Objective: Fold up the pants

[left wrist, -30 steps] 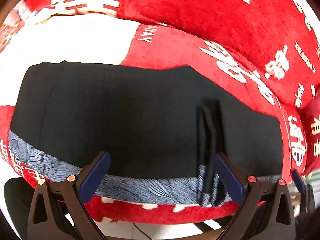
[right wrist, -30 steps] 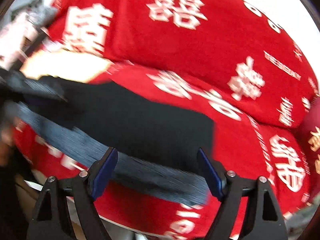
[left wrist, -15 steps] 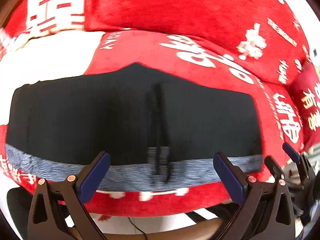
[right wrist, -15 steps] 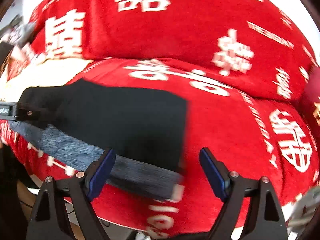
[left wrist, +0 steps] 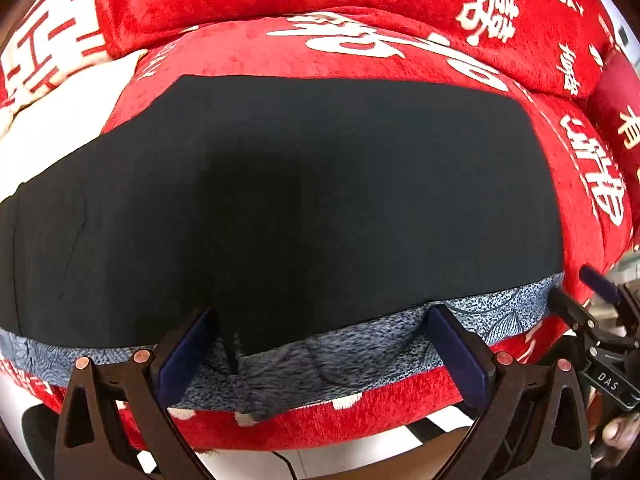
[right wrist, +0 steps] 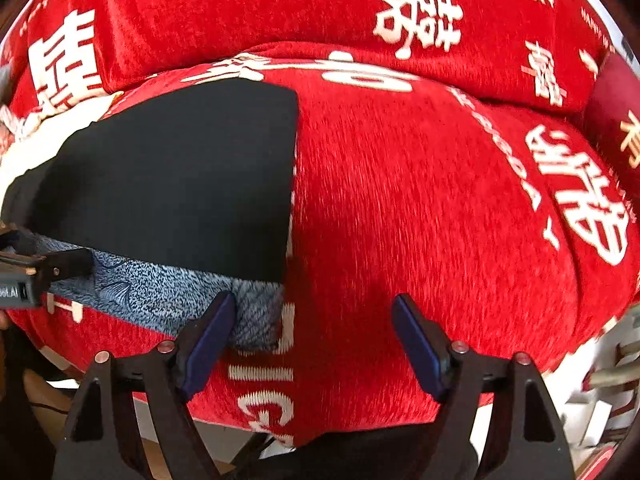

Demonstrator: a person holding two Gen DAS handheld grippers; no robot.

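Black pants [left wrist: 312, 208] lie flat and folded across a red sofa seat [left wrist: 580, 184], with a blue-grey patterned waistband [left wrist: 496, 316] along the near edge. My left gripper [left wrist: 320, 352] is open, its jaws straddling the waistband near the middle. My right gripper [right wrist: 312, 340] is open at the pants' right end [right wrist: 180, 176]; its left finger [right wrist: 208, 336] touches the waistband corner [right wrist: 256, 316]. Each gripper shows at the edge of the other's view.
The red sofa backrest [right wrist: 280, 8] with white characters rises behind the seat. A white patch of the cover [left wrist: 52, 128] lies at the left. A dark red cushion [right wrist: 616, 112] sits at the far right. Floor shows below the seat's front edge.
Both grippers have moved closer to the waistband. The left view has shifted right along the pants; the right gripper has come in to the pants' right corner.
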